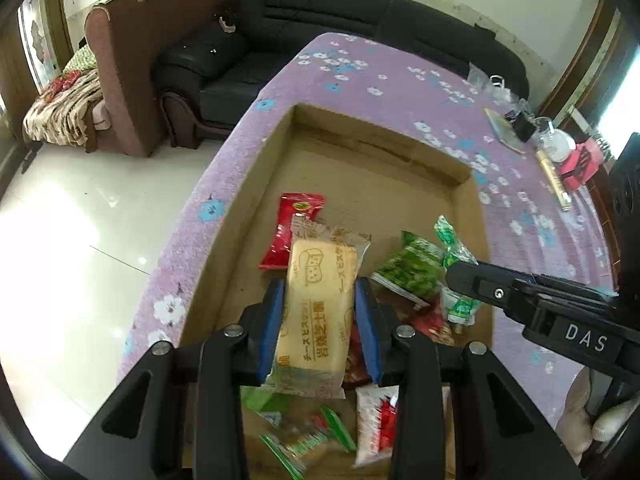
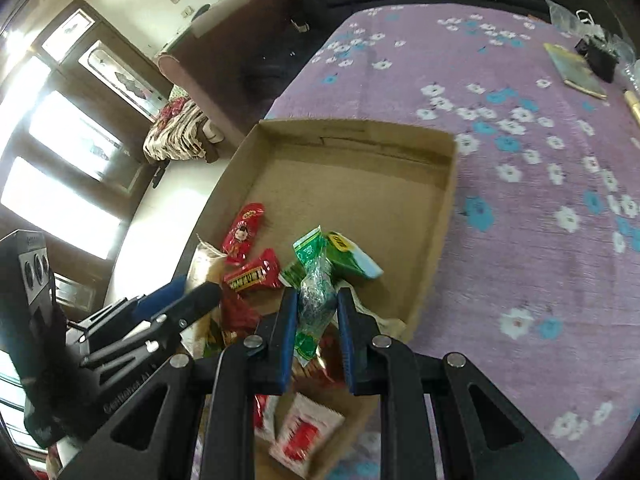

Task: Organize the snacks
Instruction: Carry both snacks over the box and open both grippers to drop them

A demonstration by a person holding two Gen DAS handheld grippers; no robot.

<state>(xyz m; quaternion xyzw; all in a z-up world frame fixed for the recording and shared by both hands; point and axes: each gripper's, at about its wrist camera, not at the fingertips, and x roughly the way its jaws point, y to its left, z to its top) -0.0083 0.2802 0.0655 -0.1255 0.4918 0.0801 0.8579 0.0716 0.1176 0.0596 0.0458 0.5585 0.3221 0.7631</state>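
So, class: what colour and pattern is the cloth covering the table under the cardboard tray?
Purple cloth with white and blue flowers; clearest from the right wrist.

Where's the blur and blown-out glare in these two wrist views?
Left wrist: floor at left blown out by glare; loose packets at the bottom edge smeared, the held biscuit pack sharp. Right wrist: windows at left overexposed; white-and-red packet at the bottom blurred, the held green packet clearer. Both show fisheye bending of the cardboard box and dark corners.
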